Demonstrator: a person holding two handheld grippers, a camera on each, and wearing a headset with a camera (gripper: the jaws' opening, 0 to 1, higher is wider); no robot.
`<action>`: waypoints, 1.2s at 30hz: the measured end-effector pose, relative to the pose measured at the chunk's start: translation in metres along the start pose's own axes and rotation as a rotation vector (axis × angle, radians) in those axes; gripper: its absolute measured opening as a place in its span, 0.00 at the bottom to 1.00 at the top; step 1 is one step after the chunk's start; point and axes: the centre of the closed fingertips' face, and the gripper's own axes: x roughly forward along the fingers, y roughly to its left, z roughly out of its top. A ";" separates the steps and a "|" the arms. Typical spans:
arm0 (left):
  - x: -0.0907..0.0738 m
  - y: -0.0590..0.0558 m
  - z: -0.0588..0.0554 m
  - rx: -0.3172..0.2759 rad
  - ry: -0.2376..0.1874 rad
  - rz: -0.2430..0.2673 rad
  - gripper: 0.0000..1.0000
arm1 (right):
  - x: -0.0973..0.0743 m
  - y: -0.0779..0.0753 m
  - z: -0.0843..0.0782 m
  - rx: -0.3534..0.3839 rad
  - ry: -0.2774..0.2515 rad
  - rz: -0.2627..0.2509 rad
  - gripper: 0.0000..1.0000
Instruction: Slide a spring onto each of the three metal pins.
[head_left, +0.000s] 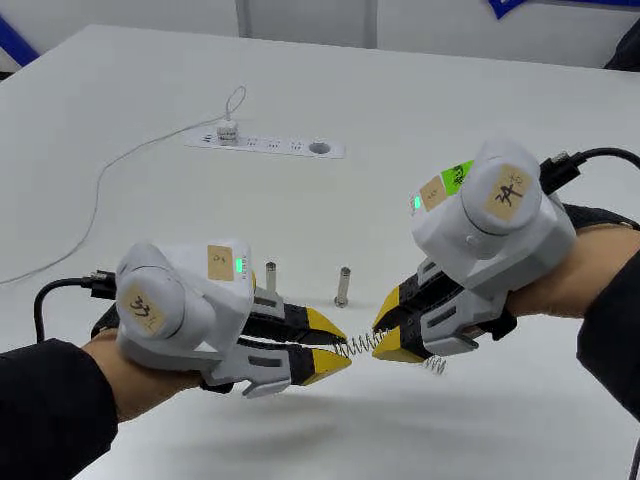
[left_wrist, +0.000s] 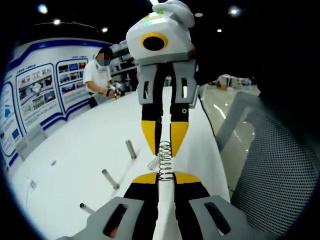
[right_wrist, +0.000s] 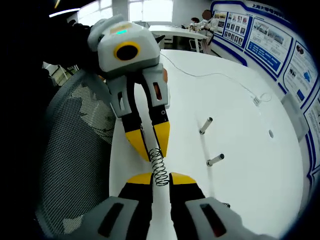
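Head view: two grippers are facing each other tip to tip.
Left gripper (head_left: 342, 347) and right gripper (head_left: 377, 340) are each clamping narrowed jaws on one end of the spring (head_left: 360, 344), holding it above the surface (head_left: 450, 120); a metal pin (head_left: 270, 277) and a second pin (head_left: 343, 286) are standing upright just behind.

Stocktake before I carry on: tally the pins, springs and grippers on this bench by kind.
Metal pins: 3
Springs: 2, a held spring between left gripper and right gripper, a loose spring
Grippers: 2
Total: 7
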 end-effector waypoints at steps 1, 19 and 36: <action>0.000 0.000 0.000 0.001 0.002 0.002 0.10 | -0.001 0.000 0.002 0.001 -0.005 -0.001 0.13; 0.004 -0.002 0.002 -0.006 -0.005 -0.007 0.10 | -0.007 0.010 0.034 -0.070 -0.030 -0.007 0.12; 0.003 0.001 0.007 -0.029 -0.047 0.003 0.10 | -0.004 0.005 0.023 -0.038 -0.012 -0.016 0.14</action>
